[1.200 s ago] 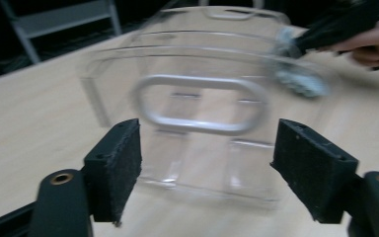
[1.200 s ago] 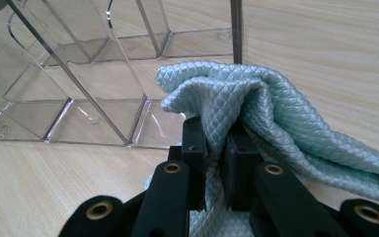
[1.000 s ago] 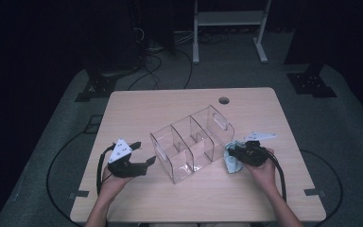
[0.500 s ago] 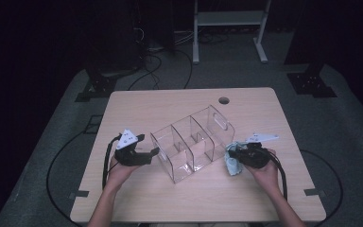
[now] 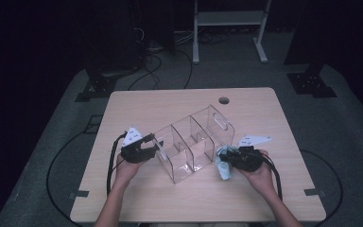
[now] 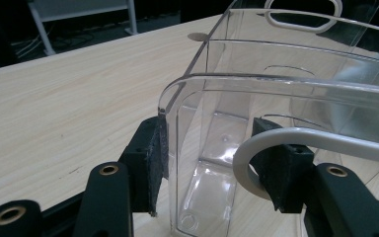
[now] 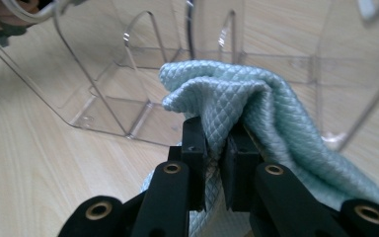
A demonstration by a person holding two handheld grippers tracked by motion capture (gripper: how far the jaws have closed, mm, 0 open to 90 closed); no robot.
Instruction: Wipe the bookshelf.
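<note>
At the desk's (image 5: 137, 101) left side, our left gripper (image 5: 147, 147) has moved in since a second ago, and its jaws have just been closing on the end wall of the clear organizer (image 5: 194, 142) at mid-desk, steadying it (a brace, we judge). The left gripper view shows pads (image 6: 154, 163) flanking that wall; the right gripper view shows our right gripper (image 7: 216, 148) pinching the pale blue cloth (image 7: 237, 98).

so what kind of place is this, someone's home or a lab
Most likely a lab or recording studio, not a home: a lone wooden table on grey floor matting, dark surroundings, loose cables and a stand's metal legs behind it.
</note>
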